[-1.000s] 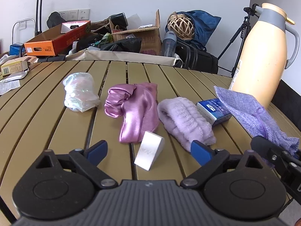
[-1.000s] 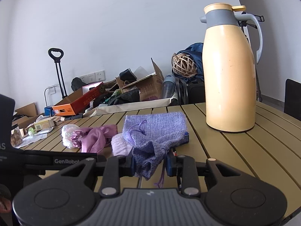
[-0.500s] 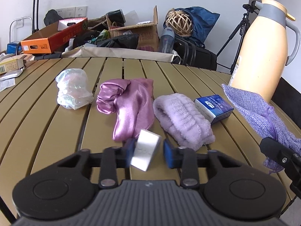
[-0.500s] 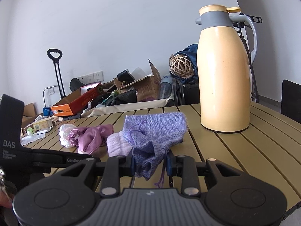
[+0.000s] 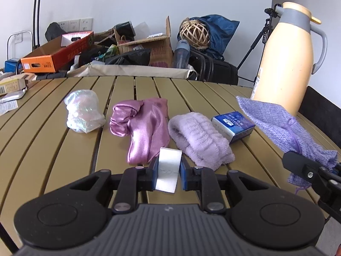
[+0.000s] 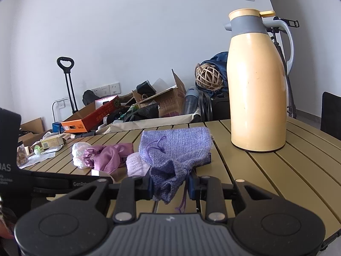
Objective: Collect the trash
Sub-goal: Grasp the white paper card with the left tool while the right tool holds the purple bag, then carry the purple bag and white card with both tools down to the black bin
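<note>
While the left gripper (image 5: pixel 168 173) has its jaws clamped tight on a small white paper scrap (image 5: pixel 168 171) just above the slatted table (image 5: pixel 64 149), the right gripper (image 6: pixel 170 186) pinches the neck of a purple drawstring pouch (image 6: pixel 174 149), beside the cream thermos jug (image 6: pixel 256 81).

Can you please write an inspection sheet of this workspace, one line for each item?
Surface: slatted table, tan.
Job's things: white paper piece in left gripper; purple knit pouch in right gripper.
Clutter: crumpled plastic, pink satin cloth, lilac fleece, blue box, cream thermos.
Grippers: the left has just closed on the paper; the right is shut on the pouch.
Cables: nothing seen.
Surroundings: cardboard boxes, wicker ball, tripod.
</note>
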